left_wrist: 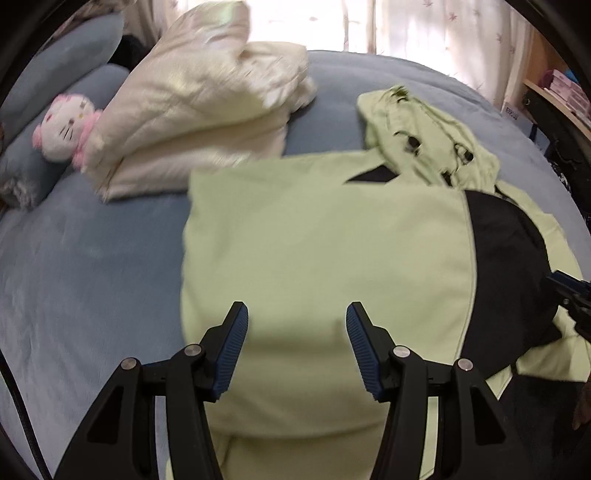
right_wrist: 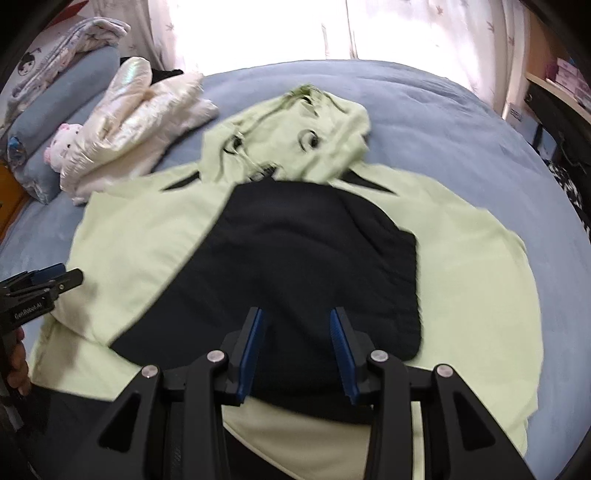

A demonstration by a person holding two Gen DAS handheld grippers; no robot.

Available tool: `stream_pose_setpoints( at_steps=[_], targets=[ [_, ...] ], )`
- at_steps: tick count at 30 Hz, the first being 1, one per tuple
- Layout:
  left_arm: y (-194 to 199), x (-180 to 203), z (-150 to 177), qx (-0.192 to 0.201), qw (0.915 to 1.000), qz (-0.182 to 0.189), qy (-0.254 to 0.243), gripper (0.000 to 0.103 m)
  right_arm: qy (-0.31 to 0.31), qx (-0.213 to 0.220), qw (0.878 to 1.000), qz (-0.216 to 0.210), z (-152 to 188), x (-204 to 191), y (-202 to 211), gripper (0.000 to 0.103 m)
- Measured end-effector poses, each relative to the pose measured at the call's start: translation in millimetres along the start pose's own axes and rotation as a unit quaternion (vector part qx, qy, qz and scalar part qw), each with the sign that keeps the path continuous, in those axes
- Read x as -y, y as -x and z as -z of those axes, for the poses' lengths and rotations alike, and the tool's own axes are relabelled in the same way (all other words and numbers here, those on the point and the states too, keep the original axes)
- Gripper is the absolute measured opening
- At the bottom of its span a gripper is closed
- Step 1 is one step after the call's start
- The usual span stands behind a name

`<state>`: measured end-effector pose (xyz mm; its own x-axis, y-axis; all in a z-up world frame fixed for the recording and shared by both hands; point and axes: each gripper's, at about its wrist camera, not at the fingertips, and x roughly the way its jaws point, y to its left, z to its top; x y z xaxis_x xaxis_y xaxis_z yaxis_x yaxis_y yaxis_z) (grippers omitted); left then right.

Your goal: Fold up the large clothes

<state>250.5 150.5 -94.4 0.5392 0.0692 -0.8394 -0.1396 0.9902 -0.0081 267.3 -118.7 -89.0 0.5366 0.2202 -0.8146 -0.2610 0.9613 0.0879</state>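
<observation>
Left wrist view: left gripper (left_wrist: 297,314) hangs w/ jaws about half apart, nothing between the blue pads, just over the pale green jacket (left_wrist: 325,236) spread flat on the blue bed (left_wrist: 85,280). Jacket fills the space ahead of and under this gripper; its hood (left_wrist: 424,136) lies crumpled further ahead, to the right. Black lining panel (left_wrist: 506,266) sits right of the gripper. Ahead-left, a folded cream puffer coat (left_wrist: 192,125), w/ a white-and-pink plush cat (left_wrist: 66,129) touching its left edge, resting on blue pillows (left_wrist: 74,55).

Right wrist view: right gripper (right_wrist: 296,321) has jaws partly apart, narrower than the left, also empty; directly below and ahead is the black lining panel (right_wrist: 295,251), w/ green fabric either side. Hood (right_wrist: 295,133) lies straight ahead past the panel. Left gripper (right_wrist: 55,277) shows at far left over the jacket's edge, a person's hand (right_wrist: 18,365) on its handle. Curtains (right_wrist: 406,33) hang beyond the bed, shelf (right_wrist: 554,88) far right.
</observation>
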Motion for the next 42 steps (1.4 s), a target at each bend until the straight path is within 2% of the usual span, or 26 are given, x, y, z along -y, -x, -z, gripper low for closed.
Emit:
stream_pose_setpoints(
  at_steps=[8, 14, 17, 18, 20, 28, 33, 42],
  targets=[
    [-42, 17, -44, 0.007, 1.0000, 0.004, 0.006, 0.054, -0.027, 0.015, 0.999, -0.007, -45, -7, -32, 0.038],
    [-80, -2, -56, -0.003, 0.9989, -0.043, 0.019, 0.054, -0.060, -0.003, 0.998, 0.021, -52, 30, -61, 0.038],
    [-87, -17, -56, 0.008, 0.9977, -0.065, 0.018, 0.054, -0.087, 0.000, 0.996, 0.032, -47, 63, -61, 0.038],
    [-88, -20, -57, 0.008, 0.9978, -0.063, 0.021, 0.060, -0.095, 0.004, 0.995, 0.013, -45, 71, -59, 0.034],
    [-90, -29, -57, 0.008, 0.9978, -0.054, 0.037, 0.063, -0.101, 0.010, 0.995, -0.005, -41, 80, -55, 0.033],
    [-89, -33, -57, 0.005, 0.9976, -0.060, 0.033, 0.063, -0.093, 0.023, 0.995, 0.010, -35, 75, -41, 0.035],
    [-75, -31, -53, 0.001, 0.9976, -0.062, 0.030, 0.063, -0.092, 0.028, 0.995, 0.018, -30, 73, -26, 0.036],
    [-10, -37, -23, 0.010, 0.9979, -0.058, 0.029, 0.063, -0.104, 0.033, 0.994, 0.016, -12, 71, 20, 0.036]
  ],
)
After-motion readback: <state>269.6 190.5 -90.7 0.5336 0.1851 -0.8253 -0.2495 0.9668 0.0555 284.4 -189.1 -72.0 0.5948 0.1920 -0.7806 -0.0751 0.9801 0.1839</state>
